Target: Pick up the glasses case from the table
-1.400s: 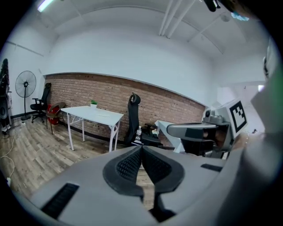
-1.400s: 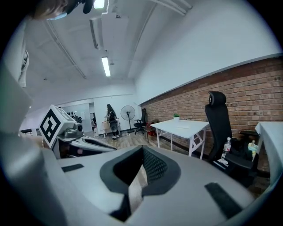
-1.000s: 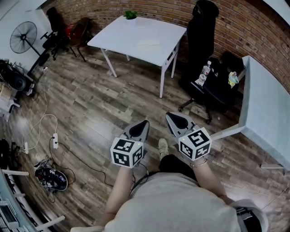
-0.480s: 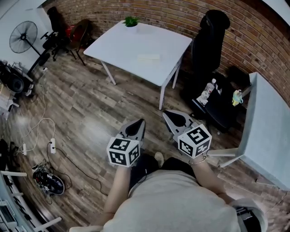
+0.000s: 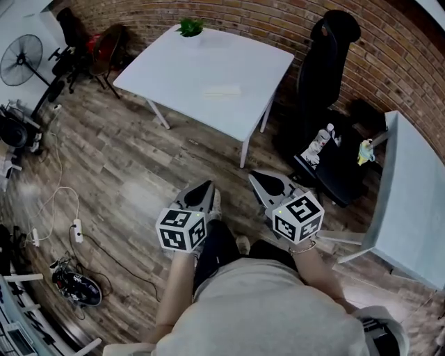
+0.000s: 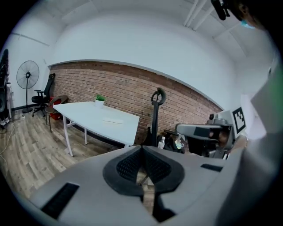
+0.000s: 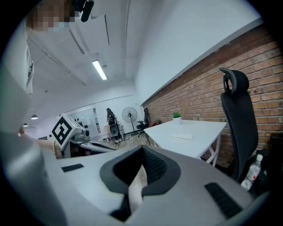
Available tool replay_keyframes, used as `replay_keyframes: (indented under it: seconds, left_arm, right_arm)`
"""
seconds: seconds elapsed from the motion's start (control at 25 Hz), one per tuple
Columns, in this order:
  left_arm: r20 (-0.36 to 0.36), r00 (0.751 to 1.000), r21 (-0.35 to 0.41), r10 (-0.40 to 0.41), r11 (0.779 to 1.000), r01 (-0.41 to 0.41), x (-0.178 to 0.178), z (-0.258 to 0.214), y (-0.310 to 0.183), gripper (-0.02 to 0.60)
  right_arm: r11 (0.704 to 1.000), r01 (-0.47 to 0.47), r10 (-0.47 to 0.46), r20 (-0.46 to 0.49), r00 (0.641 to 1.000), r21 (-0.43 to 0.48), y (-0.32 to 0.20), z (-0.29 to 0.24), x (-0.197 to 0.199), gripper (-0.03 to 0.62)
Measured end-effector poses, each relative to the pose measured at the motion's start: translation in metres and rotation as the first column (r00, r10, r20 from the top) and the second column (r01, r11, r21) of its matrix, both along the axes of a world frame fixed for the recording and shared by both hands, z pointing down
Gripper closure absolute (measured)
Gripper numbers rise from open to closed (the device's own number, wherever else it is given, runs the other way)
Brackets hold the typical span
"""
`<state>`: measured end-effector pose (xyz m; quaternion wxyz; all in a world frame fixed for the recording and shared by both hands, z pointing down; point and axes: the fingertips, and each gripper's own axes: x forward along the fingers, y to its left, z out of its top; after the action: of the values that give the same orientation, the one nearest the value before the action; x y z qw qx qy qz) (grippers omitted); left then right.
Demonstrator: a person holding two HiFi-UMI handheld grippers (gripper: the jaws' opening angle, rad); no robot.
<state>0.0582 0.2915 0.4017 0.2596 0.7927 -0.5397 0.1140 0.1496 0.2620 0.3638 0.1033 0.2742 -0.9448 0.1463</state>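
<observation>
Left gripper (image 5: 200, 197) pressed together and empty, right gripper (image 5: 270, 186) likewise, glasses case (image 5: 222, 90) on white table (image 5: 174, 62) ahead

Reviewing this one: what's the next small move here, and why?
Probably step closer to the table: the case lies on it, well beyond the left hand-held gripper and the right hand-held gripper. Both are shut and empty, over the floor, so neither can reach it yet.

A: Table (image 5: 188, 66) and glasses case (image 5: 222, 90) colours?
B: Table white; glasses case off-white.
A: Surroundings?
B: Wall (image 5: 278, 21): red-brown brick pattern. Floor (image 5: 125, 160): grey-brown wood grain. Chair (image 5: 327, 62): black. Plant (image 5: 189, 28): green.
</observation>
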Motion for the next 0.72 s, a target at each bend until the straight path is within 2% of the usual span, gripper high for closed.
replay_keyframes:
  seconds: [0.24, 0.4, 0.72]
  left_arm:
    - [-0.016, 0.994, 0.028, 0.104, 0.994, -0.104, -0.027, 0.000, -0.080, 0.574]
    - [-0.022, 0.989, 0.052, 0.143, 0.989, -0.142, -0.062, -0.009, -0.141, 0.574]
    - [-0.006, 0.976, 0.048, 0.216, 0.975, -0.215, -0.112, -0.017, -0.241, 0.574]
  right_arm:
    - [1.000, -0.013, 0.013, -0.026, 1.000, 0.003, -0.074, 0.004, -0.030, 0.594]
    - [0.999, -0.027, 0.028, -0.041, 0.999, 0.030, -0.128, -0.008, -0.063, 0.594]
    - [0.995, -0.092, 0.095, -0.071, 0.993, 0.047, -0.226, -0.012, -0.123, 0.594]
